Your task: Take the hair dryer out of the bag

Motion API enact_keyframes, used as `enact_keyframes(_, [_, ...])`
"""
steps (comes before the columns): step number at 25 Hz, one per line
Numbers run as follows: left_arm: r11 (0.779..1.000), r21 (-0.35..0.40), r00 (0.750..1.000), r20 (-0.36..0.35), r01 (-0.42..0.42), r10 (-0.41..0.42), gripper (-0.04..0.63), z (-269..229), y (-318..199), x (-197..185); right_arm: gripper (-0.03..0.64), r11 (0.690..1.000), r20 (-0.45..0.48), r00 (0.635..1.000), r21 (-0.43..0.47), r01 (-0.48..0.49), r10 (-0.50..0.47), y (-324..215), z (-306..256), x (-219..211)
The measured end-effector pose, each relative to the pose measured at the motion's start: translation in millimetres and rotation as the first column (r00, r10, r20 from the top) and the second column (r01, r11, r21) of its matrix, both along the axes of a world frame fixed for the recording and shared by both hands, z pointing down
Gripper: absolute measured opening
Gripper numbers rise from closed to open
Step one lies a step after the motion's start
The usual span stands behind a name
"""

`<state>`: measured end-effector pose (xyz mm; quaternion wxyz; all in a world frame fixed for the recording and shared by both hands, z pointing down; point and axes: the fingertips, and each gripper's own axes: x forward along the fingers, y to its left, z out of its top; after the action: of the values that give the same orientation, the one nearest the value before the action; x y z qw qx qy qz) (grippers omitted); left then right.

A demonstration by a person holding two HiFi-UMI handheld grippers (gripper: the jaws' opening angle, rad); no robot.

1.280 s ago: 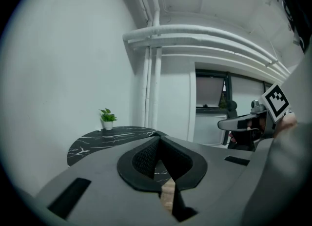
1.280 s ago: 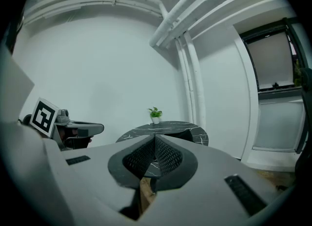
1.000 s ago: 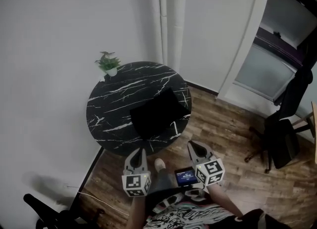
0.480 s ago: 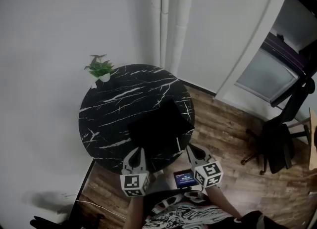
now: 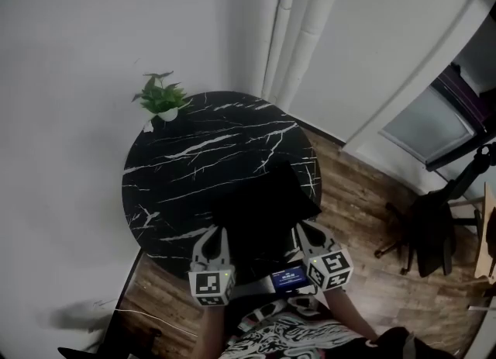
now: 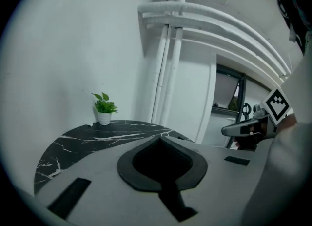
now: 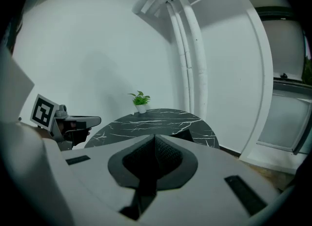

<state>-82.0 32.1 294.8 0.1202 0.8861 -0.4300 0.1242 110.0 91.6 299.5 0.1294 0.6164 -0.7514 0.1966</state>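
A round black table point(image 5: 194, 163) with white lines is standing by a white wall. A flat black bag point(image 5: 260, 206) is lying on the table, at the edge nearest the person. The hair dryer is not showing in any view, so I cannot tell where it is. A small green plant in a white pot point(image 5: 160, 100) is sitting at the far edge of the table, away from the bag. The left gripper point(image 5: 215, 235) is hovering over the table's near edge, just beside the bag. Its jaws are pressing together with nothing between them. The right gripper point(image 5: 302, 231) is hovering at the table's near edge too, on the bag's other side. Its jaws are also closed and empty. White pipes point(image 5: 298, 32) are running up the wall behind the table. A dark office chair point(image 5: 434, 229) is standing on the wood floor point(image 5: 356, 195), well away from the table.
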Motion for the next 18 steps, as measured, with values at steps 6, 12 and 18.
enact_keyframes(6, [1.0,0.004,1.0,0.018,-0.019,0.019,0.014,10.5,-22.0,-0.8,0.018,0.999,-0.023,0.999,-0.023,-0.047,0.046,-15.8,5.8,12.4])
enact_keyframes(12, [1.0,0.009,0.999,0.036,-0.021,0.021,0.012,20.4,-24.3,0.8,0.018,0.998,-0.022,0.999,-0.041,-0.042,0.041,-15.3,15.1,14.5])
enact_keyframes(18, [1.0,0.001,0.998,0.056,-0.024,0.024,0.013,31.3,-18.9,8.6,0.018,0.998,-0.03,1.0,-0.058,0.0,-0.001,-18.2,27.9,25.3])
